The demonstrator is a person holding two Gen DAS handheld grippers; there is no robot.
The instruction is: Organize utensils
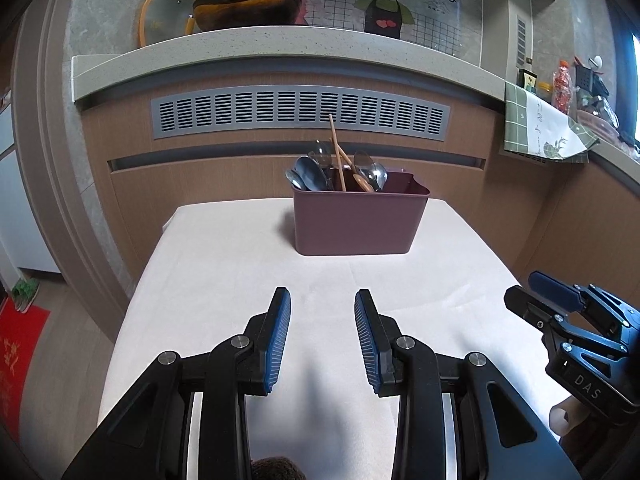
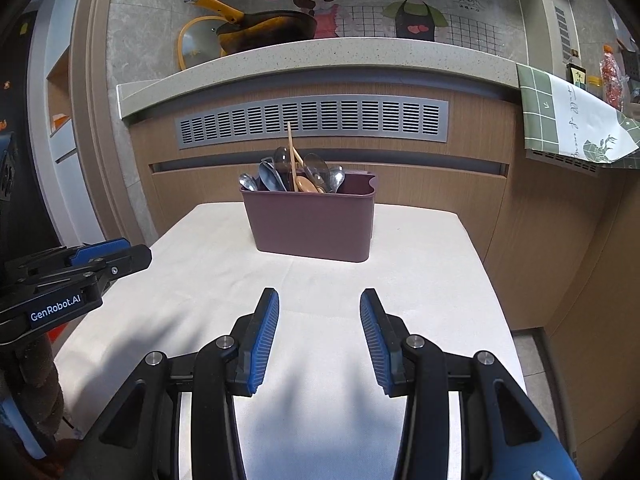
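Because the table (image 1: 248, 264) is bare under its pale cloth except for the maroon bin (image 1: 358, 224) near its far edge, roughly mid-way across, a careless reach could shove that bin toward the edge. The left gripper (image 1: 322, 336) and right gripper (image 2: 319, 336) hang above the near half, both gaping and holding nothing. Inside the bin, spoons (image 2: 276, 178) and chopsticks (image 1: 338, 160) lean in a tangle; pulling one likely drags others out.

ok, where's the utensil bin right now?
The maroon utensil bin stands at the table's far end, ahead of both open grippers, just below the cabinet vent.
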